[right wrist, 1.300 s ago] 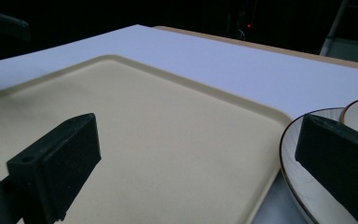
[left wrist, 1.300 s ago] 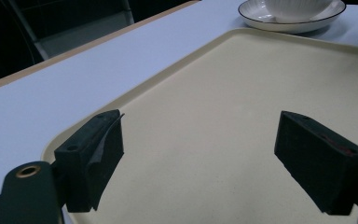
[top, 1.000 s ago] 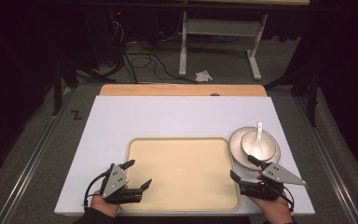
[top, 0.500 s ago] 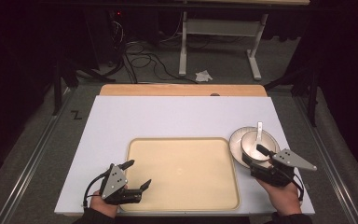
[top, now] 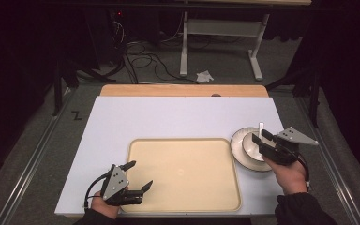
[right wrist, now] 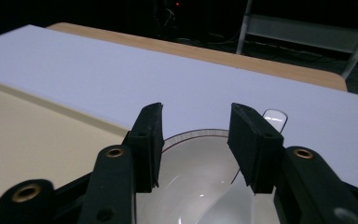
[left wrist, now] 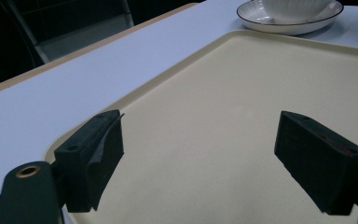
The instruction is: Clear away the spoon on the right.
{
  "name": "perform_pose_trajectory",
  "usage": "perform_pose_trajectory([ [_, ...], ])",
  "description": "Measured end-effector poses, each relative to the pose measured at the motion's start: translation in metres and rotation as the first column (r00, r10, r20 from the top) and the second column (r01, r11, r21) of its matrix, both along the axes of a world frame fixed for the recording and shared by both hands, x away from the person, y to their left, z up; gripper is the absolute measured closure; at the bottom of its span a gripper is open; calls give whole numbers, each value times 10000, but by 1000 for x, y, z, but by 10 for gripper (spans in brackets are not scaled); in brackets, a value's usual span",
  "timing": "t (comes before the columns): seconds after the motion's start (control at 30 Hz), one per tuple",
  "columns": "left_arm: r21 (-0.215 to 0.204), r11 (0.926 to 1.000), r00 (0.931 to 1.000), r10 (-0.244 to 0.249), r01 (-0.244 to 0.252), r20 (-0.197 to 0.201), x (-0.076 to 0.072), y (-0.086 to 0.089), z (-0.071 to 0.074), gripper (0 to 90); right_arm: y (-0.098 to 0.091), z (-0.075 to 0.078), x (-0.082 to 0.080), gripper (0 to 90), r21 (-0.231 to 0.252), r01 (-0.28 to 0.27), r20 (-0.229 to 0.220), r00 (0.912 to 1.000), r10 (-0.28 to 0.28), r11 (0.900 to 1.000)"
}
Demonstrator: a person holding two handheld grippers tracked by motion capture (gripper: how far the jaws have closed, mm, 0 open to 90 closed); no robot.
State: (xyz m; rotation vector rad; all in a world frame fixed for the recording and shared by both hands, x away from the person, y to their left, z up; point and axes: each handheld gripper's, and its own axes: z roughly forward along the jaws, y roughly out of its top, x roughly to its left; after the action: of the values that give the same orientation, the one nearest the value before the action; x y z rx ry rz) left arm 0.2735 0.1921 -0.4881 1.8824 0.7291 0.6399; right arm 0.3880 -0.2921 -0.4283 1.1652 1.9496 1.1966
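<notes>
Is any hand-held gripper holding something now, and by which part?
Nothing is held. The right hand-held gripper hovers over the bowl, its jaws just closing on nothing; the left hand-held gripper is open.

On the table point(top: 168, 117) lies one tray point(top: 183, 173), cream in colour. Beside it stands one plate point(top: 243, 157), white with a dark rim, and on that plate sits one bowl point(top: 252, 146). One spoon point(top: 261, 128) rests in the bowl. There are two grippers: the left gripper point(top: 138, 176) and the right gripper point(top: 258, 137).
</notes>
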Motion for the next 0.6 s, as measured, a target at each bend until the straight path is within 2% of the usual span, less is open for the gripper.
perform_pose_trajectory([
  [0.1,24,10000,10000,-18,18,1,0,0,0,160,5,1,10,643,-671,159,172,9997,-148,9976],
  [0.17,27,10000,10000,-23,23,9,0,0,0,160,6,2,15,687,-876,182,324,9994,-154,9960],
  [0.23,35,10000,10000,-33,33,7,0,0,0,160,7,2,19,718,-935,268,243,9994,-246,9953],
  [0.27,21,10000,10000,-32,32,9,0,0,0,160,6,2,26,756,-726,372,-156,9991,-384,9967],
  [0.3,20,10000,10000,-29,29,7,0,0,0,160,6,2,28,776,-635,449,-272,9985,-467,9970],
  [0.43,45,10000,10000,-60,60,6,0,0,0,160,4,0,36,837,-831,633,-423,9969,-669,9945],
  [0.47,51,10000,10000,-74,73,22,0,-1,0,160,4,-1,39,857,-910,672,-580,9957,-727,9936],
  [0.5,75,9999,10000,-71,71,34,0,-1,0,160,1,-3,46,900,-949,696,-918,9927,-784,9930],
  [0.6,91,9999,10000,-84,84,28,0,-1,0,160,0,-6,52,900,-1058,737,-1261,9882,-869,9917],
])
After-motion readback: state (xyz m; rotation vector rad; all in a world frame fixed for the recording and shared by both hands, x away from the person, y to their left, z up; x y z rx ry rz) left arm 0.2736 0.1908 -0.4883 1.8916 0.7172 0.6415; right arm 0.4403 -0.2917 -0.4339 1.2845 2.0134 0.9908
